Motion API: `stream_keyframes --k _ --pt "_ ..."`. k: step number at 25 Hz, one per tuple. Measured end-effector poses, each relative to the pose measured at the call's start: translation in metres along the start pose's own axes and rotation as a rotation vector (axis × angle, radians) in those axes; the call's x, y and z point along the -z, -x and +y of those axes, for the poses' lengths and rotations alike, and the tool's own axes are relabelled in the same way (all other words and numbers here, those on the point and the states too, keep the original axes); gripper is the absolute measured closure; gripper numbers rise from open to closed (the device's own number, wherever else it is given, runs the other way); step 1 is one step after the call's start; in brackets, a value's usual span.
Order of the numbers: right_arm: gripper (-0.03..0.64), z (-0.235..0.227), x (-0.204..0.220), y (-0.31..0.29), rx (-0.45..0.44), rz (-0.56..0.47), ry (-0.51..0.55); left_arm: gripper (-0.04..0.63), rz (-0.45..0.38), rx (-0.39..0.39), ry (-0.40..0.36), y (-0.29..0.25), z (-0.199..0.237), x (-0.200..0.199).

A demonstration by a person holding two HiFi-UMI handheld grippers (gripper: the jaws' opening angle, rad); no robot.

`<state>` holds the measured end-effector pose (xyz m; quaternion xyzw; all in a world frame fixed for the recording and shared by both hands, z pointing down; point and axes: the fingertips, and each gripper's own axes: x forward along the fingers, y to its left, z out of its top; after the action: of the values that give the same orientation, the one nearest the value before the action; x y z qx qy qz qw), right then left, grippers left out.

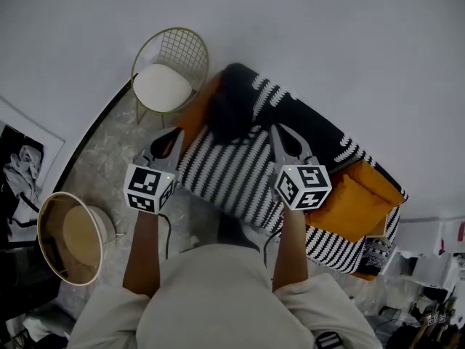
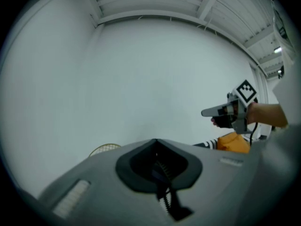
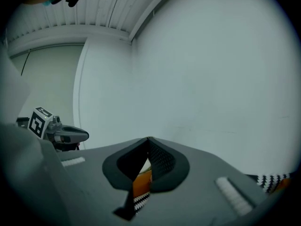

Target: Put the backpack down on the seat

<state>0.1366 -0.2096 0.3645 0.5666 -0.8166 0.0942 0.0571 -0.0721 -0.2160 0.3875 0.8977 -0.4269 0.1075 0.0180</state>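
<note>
Only the head view shows the one black backpack (image 1: 229, 106), which lies on the seat of the striped sofa (image 1: 225, 174) ahead of the two grippers, with one wire chair (image 1: 171, 67) beside it. Each gripper view shows mostly bare wall. The left gripper (image 1: 173, 135) and the right gripper (image 1: 280, 131) both have their fingers pressed together, empty, clear of the backpack.

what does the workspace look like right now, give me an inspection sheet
surface: orange sofa, mostly under a black-and-white striped throw
job's things: black backpack lies at the sofa's far end; neither gripper holds it
clutter: nothing seen
grippers: left gripper and right gripper both shut and empty, above the throw
cables: black cable hangs by the left forearm
surroundings: wire chair, round basket, white wall
</note>
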Motion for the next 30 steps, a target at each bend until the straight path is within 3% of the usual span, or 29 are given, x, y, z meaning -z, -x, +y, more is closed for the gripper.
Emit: stream_keyframes --k 8,18,30 --pt "0.611 0.038 -0.009 0.048 0.006 -0.026 0.029 0.592 -0.038 0.024 -0.010 0.047 -0.020 -0.010" --pt "0.610 0.098 -0.017 0.101 -0.013 -0.035 0.101 0.592 -0.049 0.043 -0.087 0.111 -0.041 -0.015" --pt "0.610 0.135 -0.026 0.154 -0.027 -0.061 0.117 0.593 -0.096 0.080 -0.111 0.157 -0.069 -0.031"
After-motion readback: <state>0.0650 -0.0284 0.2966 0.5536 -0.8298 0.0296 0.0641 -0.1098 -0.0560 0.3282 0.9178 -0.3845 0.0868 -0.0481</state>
